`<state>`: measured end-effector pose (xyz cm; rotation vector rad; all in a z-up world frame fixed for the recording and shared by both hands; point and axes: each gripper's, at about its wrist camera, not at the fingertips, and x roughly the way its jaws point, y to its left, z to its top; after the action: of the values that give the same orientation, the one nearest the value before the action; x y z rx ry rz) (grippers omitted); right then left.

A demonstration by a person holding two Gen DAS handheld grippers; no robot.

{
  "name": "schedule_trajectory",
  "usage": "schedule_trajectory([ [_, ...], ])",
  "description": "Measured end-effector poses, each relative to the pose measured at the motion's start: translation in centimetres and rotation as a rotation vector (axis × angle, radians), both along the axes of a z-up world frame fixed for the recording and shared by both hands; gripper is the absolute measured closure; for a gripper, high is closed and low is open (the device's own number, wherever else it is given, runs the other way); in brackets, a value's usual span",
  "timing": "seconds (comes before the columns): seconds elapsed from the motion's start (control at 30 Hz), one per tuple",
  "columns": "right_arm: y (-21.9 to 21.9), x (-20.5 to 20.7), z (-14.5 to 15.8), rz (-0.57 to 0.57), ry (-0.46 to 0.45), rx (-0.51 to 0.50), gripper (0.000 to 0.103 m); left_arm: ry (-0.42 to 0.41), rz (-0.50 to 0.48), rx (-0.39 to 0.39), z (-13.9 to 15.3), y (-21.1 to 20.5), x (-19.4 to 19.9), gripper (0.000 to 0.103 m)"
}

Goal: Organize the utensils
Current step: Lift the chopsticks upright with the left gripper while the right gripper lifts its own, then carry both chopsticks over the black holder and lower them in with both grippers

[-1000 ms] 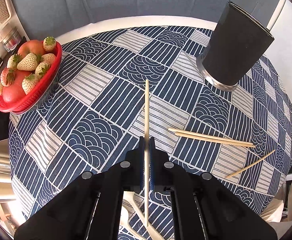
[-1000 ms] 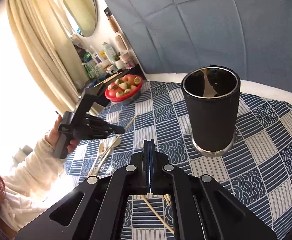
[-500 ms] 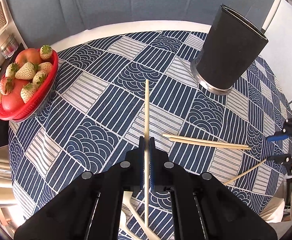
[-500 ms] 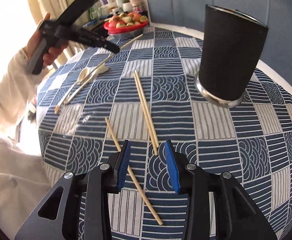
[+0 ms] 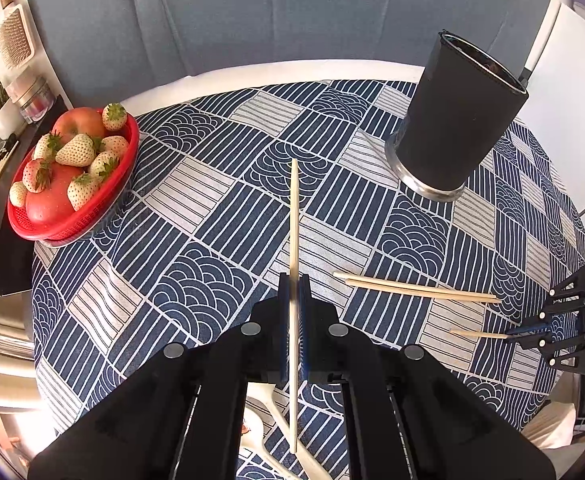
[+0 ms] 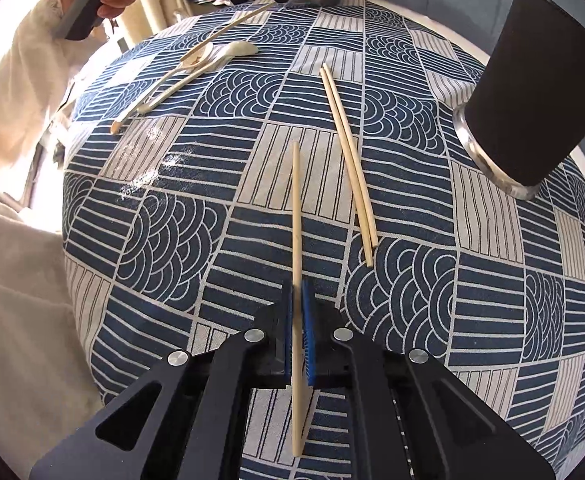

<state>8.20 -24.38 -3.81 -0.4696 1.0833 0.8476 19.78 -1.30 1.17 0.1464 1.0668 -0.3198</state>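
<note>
Far left there's a red basket [image 5: 104, 216] of strawberries and apples sitting on the edge of the blue patterned tablecloth [image 5: 196, 216]. Next over, two pale spoons [image 6: 196, 68] lie side by side on the cloth. The left gripper [image 5: 293, 312] is clamped on a wooden chopstick [image 5: 294, 240], which sticks out past the blue pads in both directions and is up off the table. A pair of chopsticks [image 5: 416, 288] lies loose and together on the cloth, between the two grippers. The right gripper [image 6: 301, 332] is pinched tight on a single chopstick [image 6: 296, 216] of its own, down low near the cloth. Far right, the black utensil cup [image 5: 460, 120] with the shiny metal base stands upright, well apart from all the sticks.
</note>
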Motion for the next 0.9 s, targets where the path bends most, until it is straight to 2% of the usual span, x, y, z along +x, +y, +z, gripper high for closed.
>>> schedule_trajectory([
  [0.2, -3.3, 0.2, 3.6, -0.099, 0.034, 0.225, 0.098, -0.025, 0.005, -0.002, 0.8, 0.1, 0.3, 0.098],
  [0.33, -5.9, 0.5, 6.3, -0.183, 0.001, 0.308, 0.098, -0.047, 0.011, -0.027, 1.6, 0.1, 0.8, 0.098],
  [0.63, -11.6, 2.2, 12.8, -0.368, -0.170, 0.439, 0.098, -0.121, -0.028, -0.039, 4.5, -1.8, 1.9, 0.098],
  [0.9, -13.8, 4.5, 17.0, -0.437, -0.287, 0.598, 0.098, -0.181, -0.043, -0.079, 6.8, -3.2, 3.2, 0.098],
])
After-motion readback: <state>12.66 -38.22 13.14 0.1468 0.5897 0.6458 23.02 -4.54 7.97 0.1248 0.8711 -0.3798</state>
